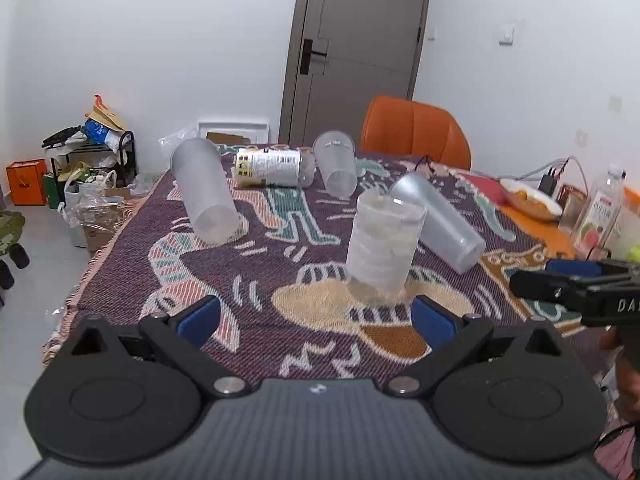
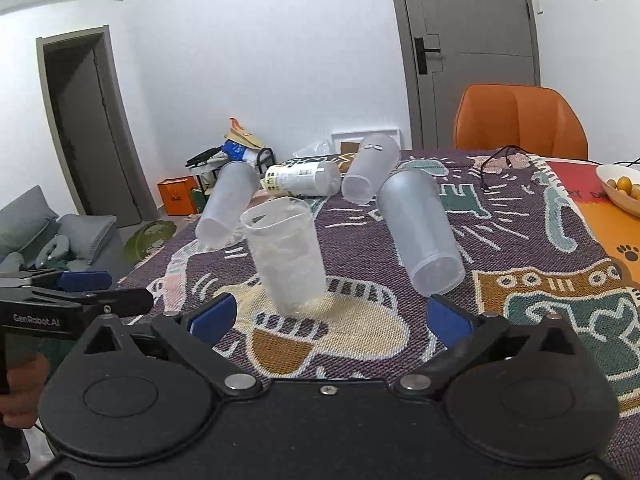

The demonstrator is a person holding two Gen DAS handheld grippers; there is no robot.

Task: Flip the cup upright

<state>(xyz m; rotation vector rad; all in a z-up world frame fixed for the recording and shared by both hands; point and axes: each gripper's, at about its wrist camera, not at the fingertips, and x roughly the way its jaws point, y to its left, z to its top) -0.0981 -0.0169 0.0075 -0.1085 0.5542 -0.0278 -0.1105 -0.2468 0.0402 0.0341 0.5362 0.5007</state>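
Note:
A clear ribbed plastic cup [image 1: 382, 246] stands upright on the patterned cloth [image 1: 280, 280], a little ahead of both grippers; it also shows in the right wrist view [image 2: 286, 256]. Three frosted cups lie on their sides: one at the left [image 1: 204, 196] [image 2: 228, 206], one at the back [image 1: 336, 162] [image 2: 370, 168], one at the right [image 1: 440, 222] [image 2: 418, 232]. A labelled cup [image 1: 270, 168] [image 2: 304, 178] lies at the back. My left gripper [image 1: 318, 320] is open and empty. My right gripper [image 2: 332, 314] is open and empty; it also shows at the right of the left wrist view [image 1: 560, 276].
An orange chair [image 1: 416, 132] stands behind the table. A bowl of fruit [image 2: 622, 188], a bottle [image 1: 600, 212] and cables lie at the right. The table's left edge [image 1: 80, 284] drops to the floor with bags and boxes [image 1: 80, 160]. A grey door [image 1: 356, 48] is behind.

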